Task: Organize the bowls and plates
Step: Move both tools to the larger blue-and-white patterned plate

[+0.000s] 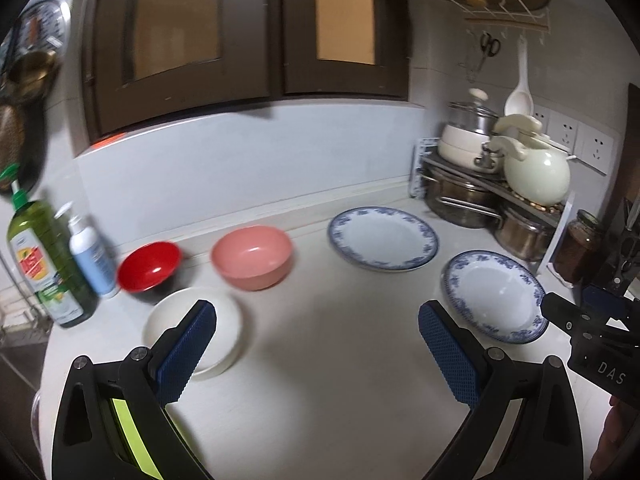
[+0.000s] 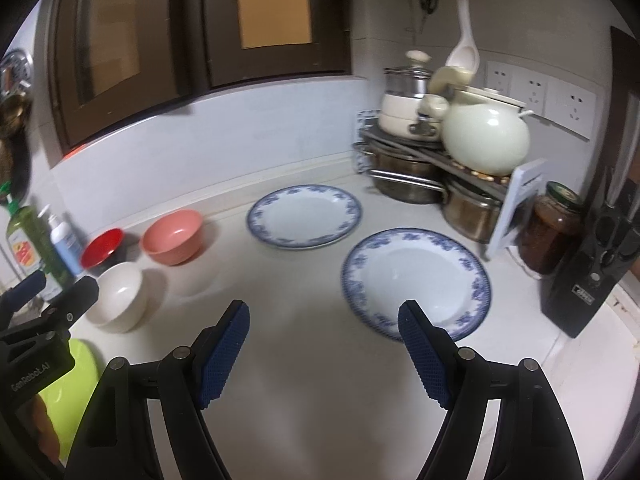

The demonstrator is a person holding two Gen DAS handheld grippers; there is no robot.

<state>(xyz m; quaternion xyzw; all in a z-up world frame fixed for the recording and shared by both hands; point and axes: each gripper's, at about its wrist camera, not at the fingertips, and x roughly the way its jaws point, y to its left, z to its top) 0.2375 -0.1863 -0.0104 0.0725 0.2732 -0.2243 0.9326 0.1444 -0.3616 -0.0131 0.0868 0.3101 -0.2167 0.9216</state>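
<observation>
Both claws, left claw (image 1: 318, 320) and right claw (image 2: 324, 322), stand wide and empty; a hasty grip may slide the near plate (image 2: 416, 280) off the table (image 2: 304, 380) edge.

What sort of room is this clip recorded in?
Most likely a home kitchen: a countertop with plates and bowls, stacked steel pots on a corner rack, a knife block and a rice paddle hanging on the wall.

Two blue-rimmed plates (image 2: 304, 216) (image 2: 416, 280) lie apart; red (image 2: 102, 247), pink (image 2: 173, 236), white bowls (image 2: 120, 296) clustered upright.
</observation>
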